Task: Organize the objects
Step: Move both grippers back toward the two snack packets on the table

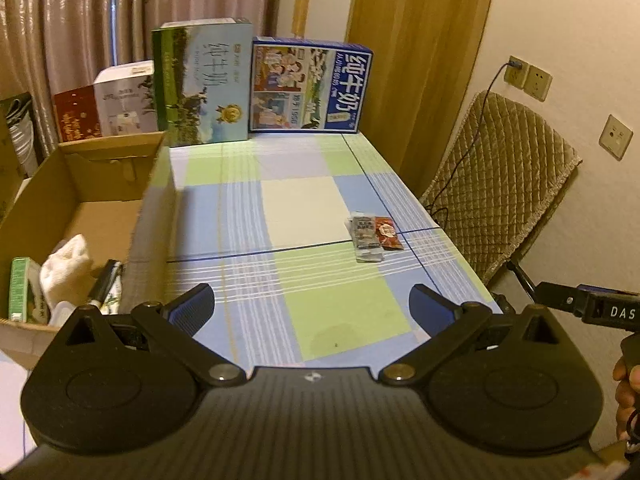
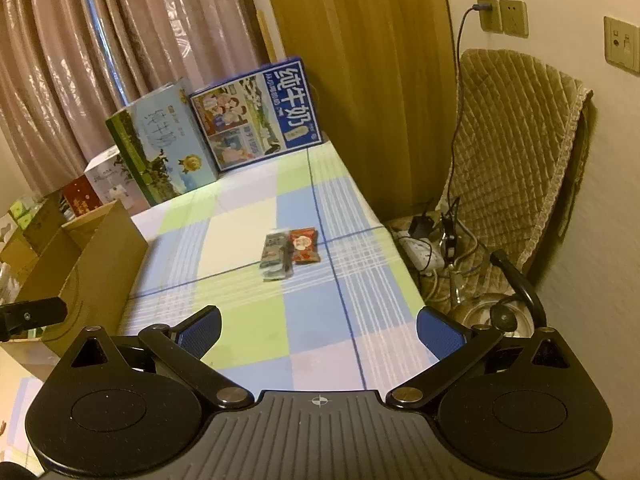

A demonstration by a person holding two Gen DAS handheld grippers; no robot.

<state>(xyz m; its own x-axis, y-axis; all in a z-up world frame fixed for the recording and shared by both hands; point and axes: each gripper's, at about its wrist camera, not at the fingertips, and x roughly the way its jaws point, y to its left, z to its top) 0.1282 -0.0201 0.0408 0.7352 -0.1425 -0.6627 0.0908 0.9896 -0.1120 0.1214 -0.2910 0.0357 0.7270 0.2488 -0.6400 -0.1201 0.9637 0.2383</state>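
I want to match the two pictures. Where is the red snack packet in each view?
Left wrist view: the red snack packet lies right of centre, touching the grey packet on its left.
Right wrist view: the packet lies near the centre.
Shared landmark: the blue milk carton box at the table's far end.

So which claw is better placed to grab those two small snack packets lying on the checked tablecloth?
Probably the right claw: open, with the grey packet and red packet nearly straight ahead.

Both wrist views face along table (image 1: 304, 216) (shared), left nearer carton (image 1: 80, 184).
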